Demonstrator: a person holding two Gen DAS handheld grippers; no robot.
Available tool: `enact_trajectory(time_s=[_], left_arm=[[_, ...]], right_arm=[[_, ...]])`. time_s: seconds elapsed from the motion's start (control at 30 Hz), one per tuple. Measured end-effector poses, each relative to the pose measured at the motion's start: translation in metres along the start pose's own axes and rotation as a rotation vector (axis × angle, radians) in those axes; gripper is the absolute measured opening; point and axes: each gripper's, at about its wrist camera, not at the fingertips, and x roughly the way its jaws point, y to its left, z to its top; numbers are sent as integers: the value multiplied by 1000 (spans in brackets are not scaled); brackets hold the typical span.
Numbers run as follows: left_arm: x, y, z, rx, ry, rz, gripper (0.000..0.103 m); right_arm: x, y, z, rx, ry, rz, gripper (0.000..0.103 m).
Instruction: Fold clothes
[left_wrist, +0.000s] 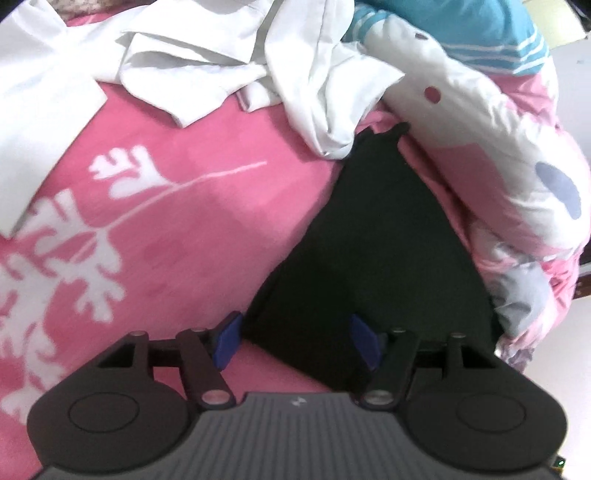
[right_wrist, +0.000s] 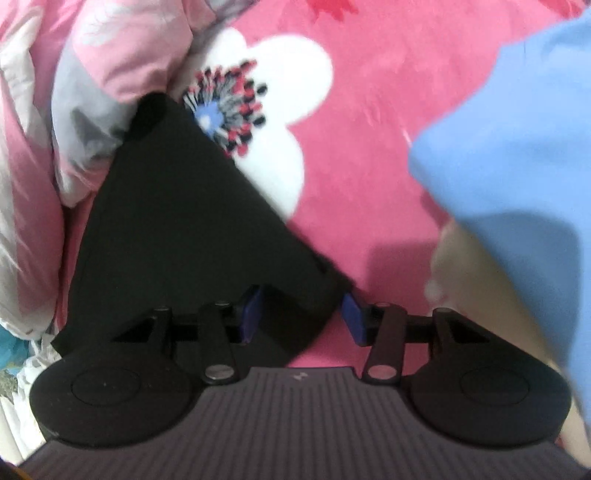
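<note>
A black garment (left_wrist: 380, 258) lies flat on a pink flowered blanket (left_wrist: 192, 221). In the left wrist view my left gripper (left_wrist: 297, 341) is open, its blue pads (left_wrist: 229, 339) astride the garment's near left corner. In the right wrist view the same black garment (right_wrist: 177, 229) runs up to the left. My right gripper (right_wrist: 301, 315) is open, its blue pads (right_wrist: 352, 319) astride the garment's near right corner. I cannot tell whether the pads touch the cloth.
Crumpled white clothes (left_wrist: 221, 62) lie at the back of the blanket. A pink and white quilt (left_wrist: 498, 155) is bunched along the black garment's far side, with a teal striped item (left_wrist: 480, 33) on it. A light blue sleeve (right_wrist: 517, 155) fills the right of the right wrist view.
</note>
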Motion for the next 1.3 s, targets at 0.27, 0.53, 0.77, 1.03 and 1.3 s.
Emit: enact_trajectory(time_s=[0.27, 0.53, 0.77, 1.03, 1.3], left_arm=[[3, -6, -8, 118, -16, 27, 7], [-53, -7, -2, 151, -62, 44, 5], [-104, 10, -20, 201, 41, 119, 5], [-112, 60, -54, 169, 134, 210, 7], [-103, 65, -50, 184, 168, 146, 45]], right_arm=[[5, 8, 5, -139, 1, 30, 5], [-29, 18, 3, -255, -32, -9, 3], [-70, 0, -29, -261, 63, -55, 3], [-62, -45, -81, -224, 204, -183, 5], [-65, 2, -103, -641, 117, -396, 32]])
